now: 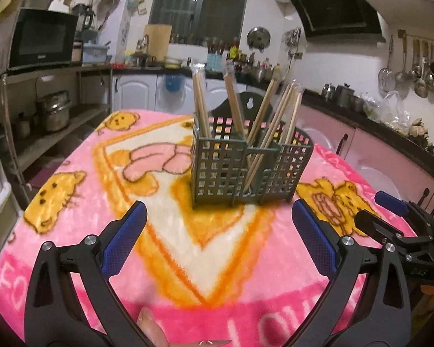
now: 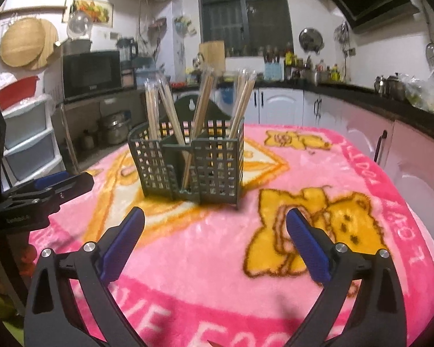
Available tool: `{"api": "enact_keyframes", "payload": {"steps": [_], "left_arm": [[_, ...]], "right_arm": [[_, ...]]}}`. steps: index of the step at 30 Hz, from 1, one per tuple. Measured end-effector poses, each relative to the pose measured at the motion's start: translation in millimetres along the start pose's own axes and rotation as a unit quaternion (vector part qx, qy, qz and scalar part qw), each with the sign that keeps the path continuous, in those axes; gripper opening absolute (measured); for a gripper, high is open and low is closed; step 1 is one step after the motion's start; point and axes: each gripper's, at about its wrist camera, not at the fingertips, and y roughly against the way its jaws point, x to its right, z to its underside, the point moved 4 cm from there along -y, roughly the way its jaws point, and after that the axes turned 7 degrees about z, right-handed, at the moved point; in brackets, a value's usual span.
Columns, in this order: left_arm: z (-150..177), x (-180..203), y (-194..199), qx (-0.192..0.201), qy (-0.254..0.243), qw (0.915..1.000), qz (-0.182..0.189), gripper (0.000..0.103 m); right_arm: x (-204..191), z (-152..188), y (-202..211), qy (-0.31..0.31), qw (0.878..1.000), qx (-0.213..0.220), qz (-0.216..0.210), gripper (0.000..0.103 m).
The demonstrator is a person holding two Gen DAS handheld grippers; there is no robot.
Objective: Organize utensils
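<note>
From your left wrist, the left claw (image 1: 218, 219) stands apart and empty; the green caddy (image 1: 246, 170) sits straight ahead on the pink tabletop (image 1: 72, 231), chopsticks (image 1: 201, 107) upright in its compartments.

From your right wrist, the right claw (image 2: 215, 228) gapes wide, holding nothing; the caddy lies ahead, slightly left, about equally near.

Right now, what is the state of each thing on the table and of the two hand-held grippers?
Green utensil holder: upright on the pink blanket.
Wrapped chopsticks: standing tilted inside the holder.
Left hand-held gripper: open, empty.
Right hand-held gripper: open, empty.
</note>
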Motion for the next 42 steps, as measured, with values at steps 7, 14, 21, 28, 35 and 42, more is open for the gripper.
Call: {"api": "enact_keyframes", "payload": {"steps": [7,14,21,28,35,42], "left_arm": [[4.2,5.9,8.0,0.029,-0.009,0.9995,0.003,0.092],[9.8,8.2,16.2,0.064,-0.02,0.9978,-0.001,0.092],[8.9,9.2,21.1,0.079,-0.024,0.9966,-0.003,0.092],[9.3,8.9,21.6,0.079,-0.024,0.9965,-0.004,0.092],[9.4,8.7,21.7,0.08,-0.023,0.9965,-0.004,0.092],[9.4,8.8,21.6,0.079,-0.024,0.9965,-0.004,0.092]], "right_arm": [[-6.1,3.2,25.4,0.005,0.997,0.071,0.01,0.096],[-6.2,12.0,41.6,-0.005,0.993,0.119,0.023,0.096],[-6.6,14.6,43.9,-0.006,0.991,0.13,0.04,0.097],[-7.3,14.1,46.5,-0.001,0.99,0.134,0.04,0.096],[-8.2,14.1,46.6,-0.002,0.99,0.133,0.04,0.096],[-8.4,14.0,46.5,-0.001,0.99,0.134,0.04,0.096]]}}
